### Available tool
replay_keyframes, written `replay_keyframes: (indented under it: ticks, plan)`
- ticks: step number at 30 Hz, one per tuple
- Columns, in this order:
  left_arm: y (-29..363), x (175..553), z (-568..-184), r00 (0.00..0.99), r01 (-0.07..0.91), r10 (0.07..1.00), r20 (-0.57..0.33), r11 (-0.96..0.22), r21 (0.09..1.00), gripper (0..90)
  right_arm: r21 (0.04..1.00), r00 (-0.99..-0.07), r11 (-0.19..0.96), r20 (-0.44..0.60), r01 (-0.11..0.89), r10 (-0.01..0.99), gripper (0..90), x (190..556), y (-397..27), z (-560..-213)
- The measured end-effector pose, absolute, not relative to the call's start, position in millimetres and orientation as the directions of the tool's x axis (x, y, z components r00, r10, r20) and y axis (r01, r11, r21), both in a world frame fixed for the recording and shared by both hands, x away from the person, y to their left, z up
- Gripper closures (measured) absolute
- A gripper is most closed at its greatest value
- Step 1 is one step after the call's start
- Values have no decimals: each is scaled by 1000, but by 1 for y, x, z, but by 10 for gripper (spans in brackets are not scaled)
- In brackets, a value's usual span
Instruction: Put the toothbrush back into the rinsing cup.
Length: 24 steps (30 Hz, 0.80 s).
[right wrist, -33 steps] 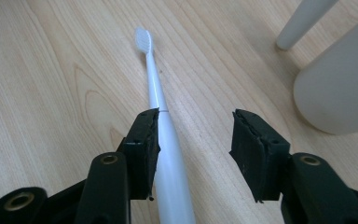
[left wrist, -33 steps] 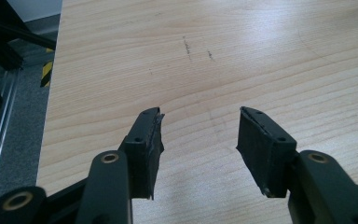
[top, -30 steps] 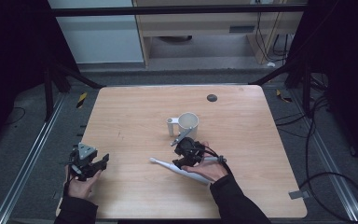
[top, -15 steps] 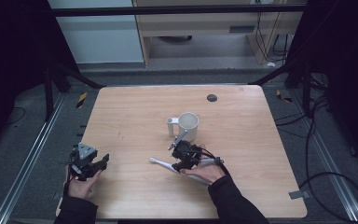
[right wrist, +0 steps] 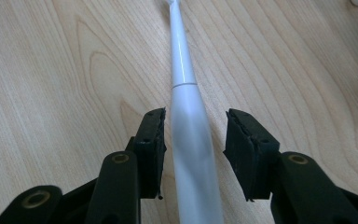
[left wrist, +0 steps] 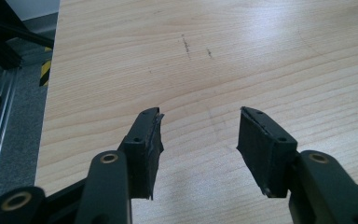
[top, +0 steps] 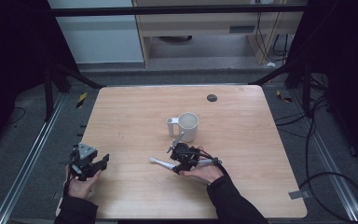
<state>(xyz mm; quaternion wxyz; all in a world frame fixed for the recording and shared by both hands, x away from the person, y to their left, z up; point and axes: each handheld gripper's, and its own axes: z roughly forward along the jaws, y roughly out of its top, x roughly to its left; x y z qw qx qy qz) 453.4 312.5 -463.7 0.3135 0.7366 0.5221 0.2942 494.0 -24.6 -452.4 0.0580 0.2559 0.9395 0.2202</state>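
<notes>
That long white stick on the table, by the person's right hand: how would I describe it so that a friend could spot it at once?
Start at the white mug near the middle of the wooden table. Just in front of it, toward the person, lies a slim white toothbrush, flat on the wood between the right tongs. It is the one long, thin thing there; the mug is squat and round.

Mug [top: 188, 126]: mid-table [top: 261, 154], behind the toothbrush.
Toothbrush [top: 162, 163]: lies on the table, between the right tool's [top: 179, 161] jaws.
Left tool [top: 91, 164]: near the table's left edge.

Glossy white plastic toothbrush [right wrist: 186, 107] on matt, grained wooden table [top: 135, 116].
</notes>
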Motion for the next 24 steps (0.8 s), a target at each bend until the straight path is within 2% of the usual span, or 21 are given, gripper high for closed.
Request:
replay_keyframes:
  ticks: [24]
  plan:
    - [313, 454, -464, 283, 585, 953, 106, -260, 768, 481, 403, -871, 797, 4, 450, 491, 598, 498, -20, -465]
